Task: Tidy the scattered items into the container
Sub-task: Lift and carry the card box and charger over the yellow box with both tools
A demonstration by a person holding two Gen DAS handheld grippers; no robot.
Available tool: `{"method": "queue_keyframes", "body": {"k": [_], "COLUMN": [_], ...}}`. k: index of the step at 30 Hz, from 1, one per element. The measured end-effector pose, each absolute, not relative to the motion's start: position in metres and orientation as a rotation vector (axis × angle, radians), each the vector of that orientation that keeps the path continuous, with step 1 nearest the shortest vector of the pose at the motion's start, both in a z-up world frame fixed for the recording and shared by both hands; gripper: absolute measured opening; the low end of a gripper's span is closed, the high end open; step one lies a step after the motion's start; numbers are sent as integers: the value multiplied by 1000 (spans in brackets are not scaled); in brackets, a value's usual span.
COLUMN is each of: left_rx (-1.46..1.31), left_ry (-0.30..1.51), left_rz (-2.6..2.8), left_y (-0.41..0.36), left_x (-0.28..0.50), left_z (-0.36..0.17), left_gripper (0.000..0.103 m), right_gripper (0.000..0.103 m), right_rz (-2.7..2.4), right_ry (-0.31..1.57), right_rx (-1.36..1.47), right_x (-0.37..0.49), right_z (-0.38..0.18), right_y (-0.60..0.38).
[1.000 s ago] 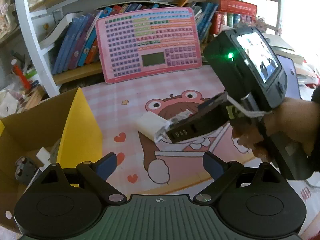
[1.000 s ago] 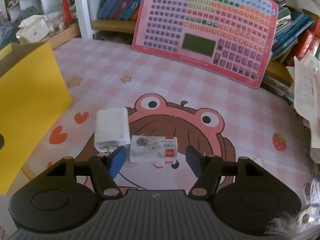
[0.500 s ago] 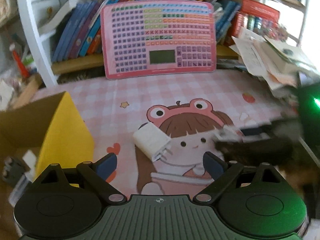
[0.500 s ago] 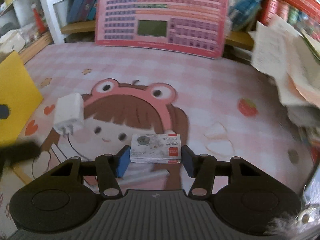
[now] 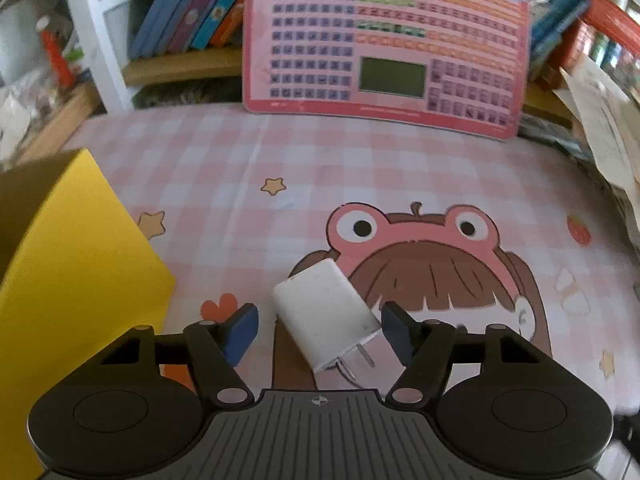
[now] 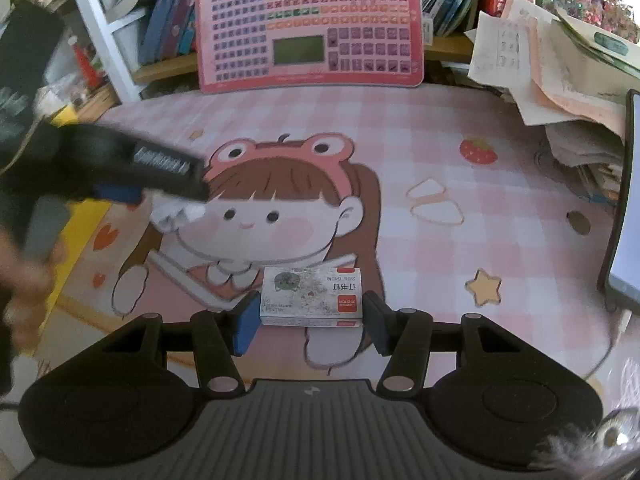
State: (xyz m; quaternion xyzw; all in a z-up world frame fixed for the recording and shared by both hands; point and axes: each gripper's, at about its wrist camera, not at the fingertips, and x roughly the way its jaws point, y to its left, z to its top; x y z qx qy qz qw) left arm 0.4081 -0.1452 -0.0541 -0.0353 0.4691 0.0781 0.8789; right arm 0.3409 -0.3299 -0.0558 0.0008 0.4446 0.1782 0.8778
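The left tool [image 5: 319, 331] stands spread apart, the white plug adapter [image 5: 327, 315] lying on the desk mat [image 5: 360, 168] between its pads, untouched. The right tool [image 6: 307, 323] is clamped on the staple box [image 6: 311, 295]. The yellow cardboard box [image 5: 72, 272] sits just left of the left tool.

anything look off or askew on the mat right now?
Mostly the white charger: it lies askew on the mat, prongs angled toward the camera, between the open fingers of the left gripper. The staple box sits square in the right gripper. Papers slump untidily at the mat's right edge.
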Motion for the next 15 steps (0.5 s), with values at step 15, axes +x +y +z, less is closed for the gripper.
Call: {"method": "queue_keyframes", "body": {"k": [15], "left_rx": [-62], "left_ry": [899], "left_rz": [38], "left_y": [-141], "left_x": [373], "left_z": [-34], "left_gripper": [47], "right_gripper": [52], "right_rz": [365], "right_ry": [921], "right_rx": [-31], "right_x": [313], "right_z": [-48], "right_y": [-330]}}
